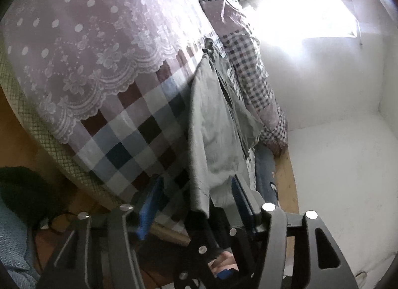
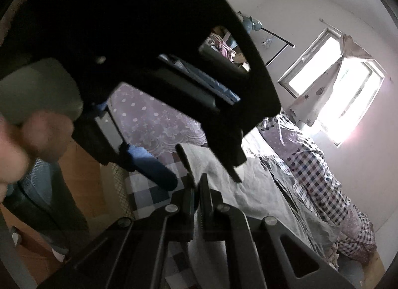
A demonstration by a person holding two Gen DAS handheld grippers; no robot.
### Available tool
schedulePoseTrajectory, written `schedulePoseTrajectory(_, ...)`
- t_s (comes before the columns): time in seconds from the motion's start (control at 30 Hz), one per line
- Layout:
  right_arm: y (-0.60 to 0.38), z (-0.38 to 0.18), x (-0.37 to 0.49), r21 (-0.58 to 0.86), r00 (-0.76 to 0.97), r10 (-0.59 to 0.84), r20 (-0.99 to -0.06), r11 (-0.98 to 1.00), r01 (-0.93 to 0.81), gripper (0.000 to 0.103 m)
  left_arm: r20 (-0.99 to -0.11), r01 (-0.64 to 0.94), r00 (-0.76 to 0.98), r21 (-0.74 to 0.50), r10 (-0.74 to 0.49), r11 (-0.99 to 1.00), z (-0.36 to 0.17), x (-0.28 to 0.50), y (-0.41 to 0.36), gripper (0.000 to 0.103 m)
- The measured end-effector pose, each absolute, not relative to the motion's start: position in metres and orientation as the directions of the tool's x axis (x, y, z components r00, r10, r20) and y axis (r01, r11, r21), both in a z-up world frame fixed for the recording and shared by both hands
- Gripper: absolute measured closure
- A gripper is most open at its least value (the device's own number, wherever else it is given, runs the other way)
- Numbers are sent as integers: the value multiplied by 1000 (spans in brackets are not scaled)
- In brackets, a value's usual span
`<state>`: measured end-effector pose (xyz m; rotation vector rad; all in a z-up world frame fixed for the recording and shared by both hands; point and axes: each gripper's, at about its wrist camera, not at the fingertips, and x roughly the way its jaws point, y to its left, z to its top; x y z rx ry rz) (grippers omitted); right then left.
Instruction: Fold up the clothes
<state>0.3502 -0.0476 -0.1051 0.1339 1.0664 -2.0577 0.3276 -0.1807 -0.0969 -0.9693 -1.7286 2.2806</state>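
A grey garment (image 1: 214, 120) lies stretched along the bed, and its near edge hangs between the fingers of my left gripper (image 1: 194, 202). That gripper stands open: a gap shows between its left blue pad (image 1: 149, 204) and the cloth. In the right wrist view the same grey garment (image 2: 256, 189) spreads over the bed. My right gripper (image 2: 196, 185) is shut, with a strip of the garment's near edge pinched between its fingers. The left gripper's dark body fills the upper left of that view. Its blue pad (image 2: 154, 167) hovers just left of my right fingers, and a hand (image 2: 22, 144) holds it.
The bed has a checked sheet (image 1: 129, 139) under a purple lace cover (image 1: 87, 40). A checked cloth under clear plastic (image 1: 248, 70) lies along the wall side, with jeans (image 1: 266, 177) beside the wooden bed edge (image 1: 286, 179). A bright window (image 2: 335, 85) is far right. Wooden floor (image 1: 22, 134) lies left.
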Motion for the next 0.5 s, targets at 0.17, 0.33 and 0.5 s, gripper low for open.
schedulePoseTrajectory(0.17,-49,-108,355,-648,-679,-601,-421,-325,689,101,-414,279,-789,-900,455,-335,-99,326,-180,80)
schedulePoseTrajectory(0.33,-48,-110,357,-663,-685,-602,-411,-318,678,102,-408,276,-794,-902,450,-332,-99,326,-183,86)
schedulePoseTrajectory(0.5,-38,-111,356,-666,-689,-594,-416,-318,675,60,-409,279,-799,-902,441,-331,-96,327,-188,101)
